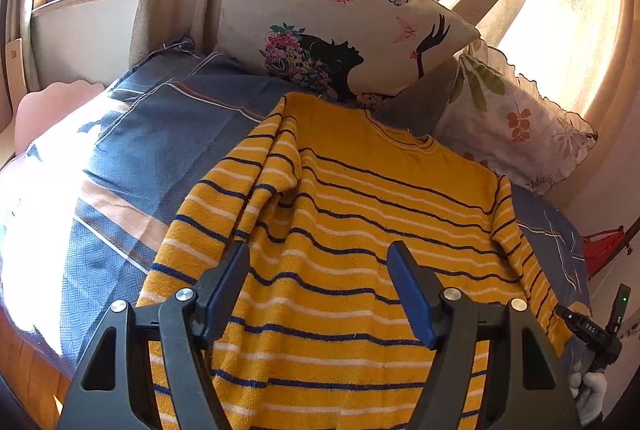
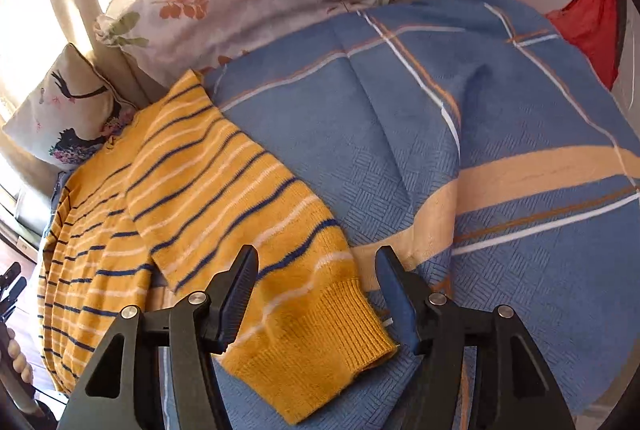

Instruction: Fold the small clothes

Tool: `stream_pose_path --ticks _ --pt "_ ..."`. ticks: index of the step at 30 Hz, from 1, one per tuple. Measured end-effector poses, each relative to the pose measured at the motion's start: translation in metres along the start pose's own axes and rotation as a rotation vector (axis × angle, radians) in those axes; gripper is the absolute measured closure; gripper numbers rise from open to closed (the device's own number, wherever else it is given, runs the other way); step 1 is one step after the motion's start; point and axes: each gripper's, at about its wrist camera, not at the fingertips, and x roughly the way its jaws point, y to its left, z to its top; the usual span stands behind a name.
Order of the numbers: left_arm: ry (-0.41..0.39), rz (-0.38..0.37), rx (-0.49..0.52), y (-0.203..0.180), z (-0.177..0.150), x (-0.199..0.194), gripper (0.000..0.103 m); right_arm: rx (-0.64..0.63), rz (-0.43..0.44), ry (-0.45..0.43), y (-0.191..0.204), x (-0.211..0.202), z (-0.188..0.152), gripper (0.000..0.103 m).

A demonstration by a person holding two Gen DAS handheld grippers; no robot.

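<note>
A yellow sweater (image 1: 360, 230) with navy and white stripes lies flat on the bed, neck toward the pillows. Its left sleeve is folded over the chest. My left gripper (image 1: 320, 254) hovers open above the sweater's lower body, with nothing between its fingers. In the right wrist view the sweater's other sleeve (image 2: 240, 197) stretches out onto the blue bedcover (image 2: 440, 133), ending in a ribbed cuff (image 2: 332, 334). My right gripper (image 2: 318, 258) stands open over this cuff, with the cloth lying between the fingers and the pads apart from it.
A butterfly-print cushion (image 1: 340, 13) and a leaf-print pillow (image 1: 516, 125) lean against the curtain behind the sweater. A red object (image 2: 592, 21) sits past the bed's right edge. A person's hand (image 2: 16, 354) holds the other gripper at the left.
</note>
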Motion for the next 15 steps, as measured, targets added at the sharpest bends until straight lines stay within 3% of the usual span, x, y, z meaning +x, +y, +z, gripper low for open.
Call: stream_pose_path --ticks 5,6,7,8,12,15 --pt "-0.001 -0.005 0.008 -0.001 0.001 0.005 0.033 -0.073 -0.056 0.011 0.016 -0.006 -0.023 0.038" --pt "0.004 -0.012 0.015 -0.004 0.001 0.007 0.033 -0.079 -0.058 0.012 0.021 -0.008 -0.028 0.048" --pt "0.011 -0.021 0.02 -0.006 0.001 0.008 0.033 -0.077 -0.042 0.02 0.023 -0.01 -0.03 0.074" --pt "0.019 -0.028 0.023 -0.008 0.001 0.01 0.033 -0.061 -0.012 0.033 0.024 -0.01 -0.03 0.086" --pt "0.015 -0.034 0.042 -0.01 0.001 0.008 0.033 0.027 0.023 -0.047 0.002 -0.036 0.002 0.091" --pt "-0.017 -0.017 0.027 0.001 0.006 -0.001 0.033 0.115 -0.04 -0.136 -0.038 -0.067 0.046 0.091"
